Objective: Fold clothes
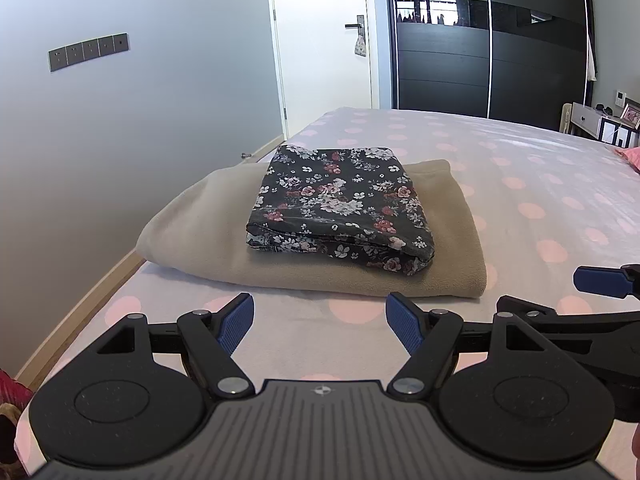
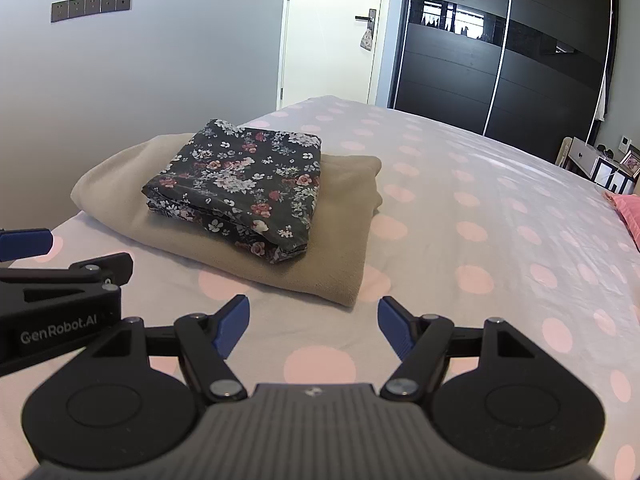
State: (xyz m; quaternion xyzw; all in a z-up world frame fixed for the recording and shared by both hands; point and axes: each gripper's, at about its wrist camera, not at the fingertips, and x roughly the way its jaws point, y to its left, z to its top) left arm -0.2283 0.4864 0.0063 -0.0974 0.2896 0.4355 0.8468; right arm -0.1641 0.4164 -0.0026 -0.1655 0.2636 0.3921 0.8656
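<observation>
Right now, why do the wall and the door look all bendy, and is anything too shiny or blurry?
Left wrist view: the fisheye lens bows the door and wardrobe; the wardrobe's glossy band mirrors a bright window. Right wrist view: same bending, corners go dark, and light glares pale on the bedsheet. The floral folded cloth stays sharp in both.

Bare bedsheet (image 2: pixel 460 216) right of folded stack (image 2: pixel 240 196) (wall (image 1: pixel 120 128) close left)
</observation>
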